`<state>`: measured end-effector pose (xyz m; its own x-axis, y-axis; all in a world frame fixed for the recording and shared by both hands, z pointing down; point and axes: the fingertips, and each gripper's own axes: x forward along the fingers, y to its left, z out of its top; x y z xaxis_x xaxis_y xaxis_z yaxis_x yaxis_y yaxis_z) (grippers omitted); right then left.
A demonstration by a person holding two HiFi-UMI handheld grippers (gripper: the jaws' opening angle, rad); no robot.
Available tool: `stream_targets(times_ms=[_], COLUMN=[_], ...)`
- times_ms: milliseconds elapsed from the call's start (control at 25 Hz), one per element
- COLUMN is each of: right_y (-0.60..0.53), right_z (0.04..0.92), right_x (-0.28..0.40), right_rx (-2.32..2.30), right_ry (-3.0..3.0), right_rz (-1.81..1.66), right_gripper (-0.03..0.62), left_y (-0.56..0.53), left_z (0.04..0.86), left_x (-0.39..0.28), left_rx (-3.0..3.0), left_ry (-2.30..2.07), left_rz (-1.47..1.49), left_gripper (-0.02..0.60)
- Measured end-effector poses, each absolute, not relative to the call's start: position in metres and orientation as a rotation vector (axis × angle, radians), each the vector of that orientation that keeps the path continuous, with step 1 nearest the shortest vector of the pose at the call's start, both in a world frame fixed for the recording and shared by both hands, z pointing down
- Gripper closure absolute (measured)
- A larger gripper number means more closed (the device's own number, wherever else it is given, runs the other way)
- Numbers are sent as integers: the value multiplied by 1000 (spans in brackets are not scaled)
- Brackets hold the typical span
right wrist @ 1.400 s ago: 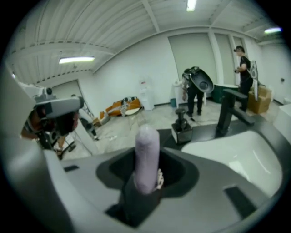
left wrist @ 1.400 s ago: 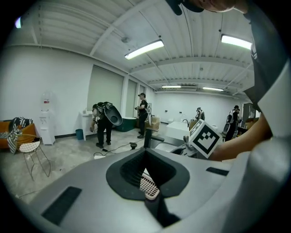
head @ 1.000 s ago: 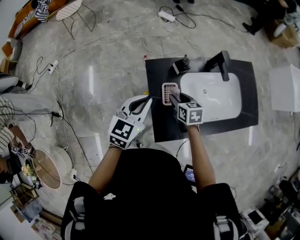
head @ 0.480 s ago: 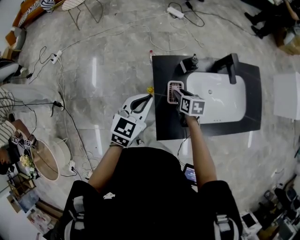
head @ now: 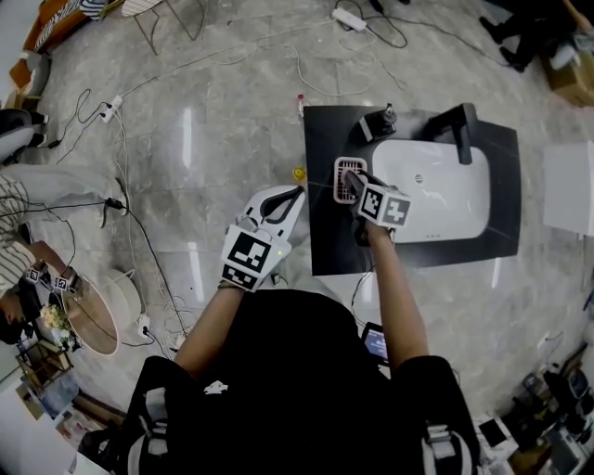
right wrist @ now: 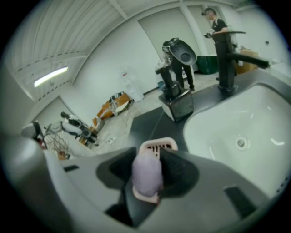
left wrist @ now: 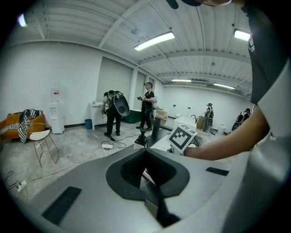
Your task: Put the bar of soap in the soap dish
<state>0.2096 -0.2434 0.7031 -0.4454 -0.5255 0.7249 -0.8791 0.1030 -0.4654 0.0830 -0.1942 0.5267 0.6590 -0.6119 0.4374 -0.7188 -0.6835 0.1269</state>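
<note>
A pink slotted soap dish (head: 344,169) sits on the black counter (head: 325,243) at the left rim of the white sink (head: 436,190). My right gripper (head: 355,185) hangs just over the dish, shut on a lilac bar of soap (right wrist: 147,175). In the right gripper view the soap dish (right wrist: 158,145) shows just beyond the soap, between the jaw tips of my right gripper (right wrist: 148,157). My left gripper (head: 295,195) is held off the counter's left edge over the floor, its tips together and holding nothing; the left gripper (left wrist: 145,152) shows the same in its own view.
A black faucet (head: 461,125) and a black dispenser (head: 376,123) stand at the counter's back edge. Cables and a power strip (head: 351,19) lie on the marble floor. Several people stand farther back in the room (left wrist: 113,111).
My right gripper has come down and forward over the soap dish and rolled a little, still gripping the soap. The left gripper has hardly shifted.
</note>
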Motion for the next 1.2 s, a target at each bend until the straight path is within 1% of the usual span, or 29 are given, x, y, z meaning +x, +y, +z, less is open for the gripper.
stream_targets(times_ms=[120, 400, 920, 1200], right_y=[-246, -255, -250, -239], right_z=[705, 708, 711, 719], right_x=[213, 222, 217, 218], right_rx=[1443, 1532, 1514, 1516], right_ry=[-2007, -2011, -2010, -1985], right_rz=[1364, 1434, 1364, 1390], right_gripper=[414, 414, 414, 414], left_y=[-194, -195, -195, -193], left_z=[528, 533, 540, 538], left_x=[81, 81, 81, 82], left_rx=[2587, 2580, 2580, 2589], left_ry=[-1060, -1057, -1034, -1014], left_rz=[531, 535, 546, 526], left_gripper=[558, 558, 558, 558])
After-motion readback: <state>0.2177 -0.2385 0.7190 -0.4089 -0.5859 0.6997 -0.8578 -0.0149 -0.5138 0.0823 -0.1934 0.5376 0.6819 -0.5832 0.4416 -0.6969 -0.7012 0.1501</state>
